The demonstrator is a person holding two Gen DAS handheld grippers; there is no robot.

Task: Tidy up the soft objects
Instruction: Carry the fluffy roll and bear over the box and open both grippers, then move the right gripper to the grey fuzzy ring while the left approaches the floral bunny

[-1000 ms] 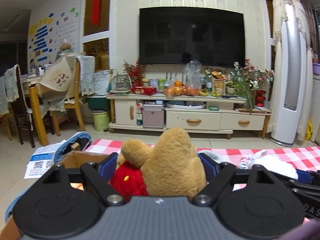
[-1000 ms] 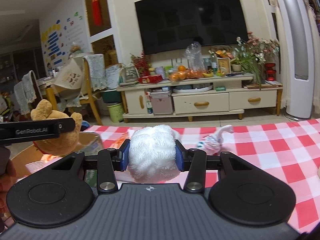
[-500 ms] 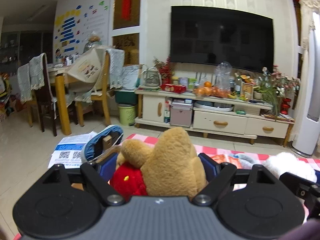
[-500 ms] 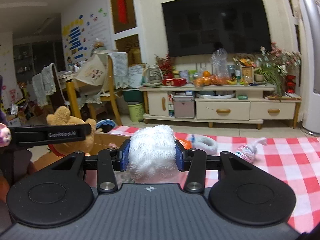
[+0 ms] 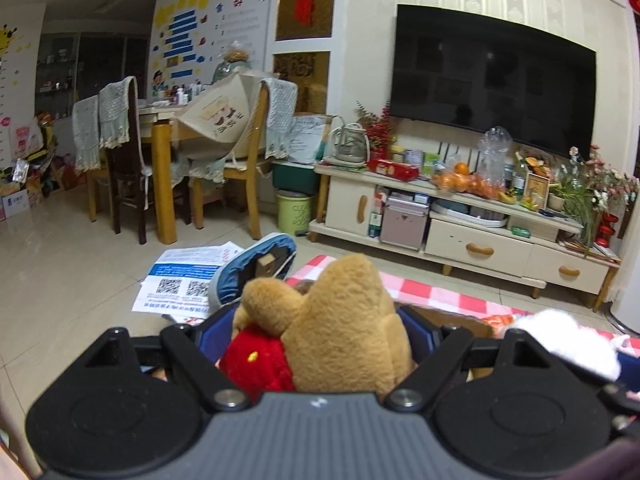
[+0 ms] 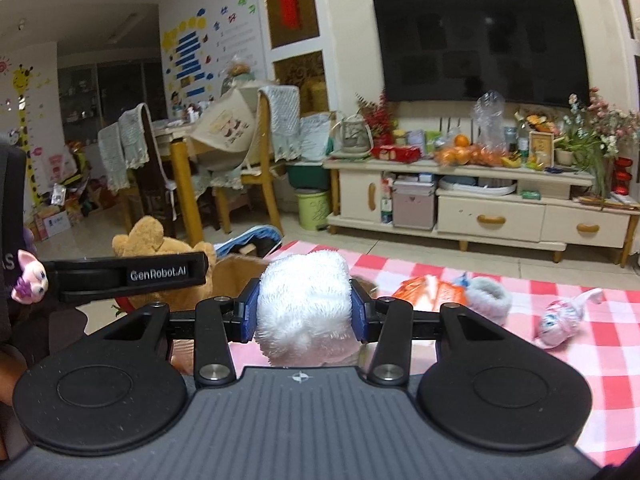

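The left gripper is clamping a tan plush bear in a red top between its blue pads, holding it above the near edge of the red-and-white checked tablecloth. The right gripper is pinching a fluffy white plush toy and holding it over the same cloth, with the open brown cardboard box lying just to its left. An orange soft item, a grey fuzzy item and a pink-and-white plush are lying loose on the cloth to the right.
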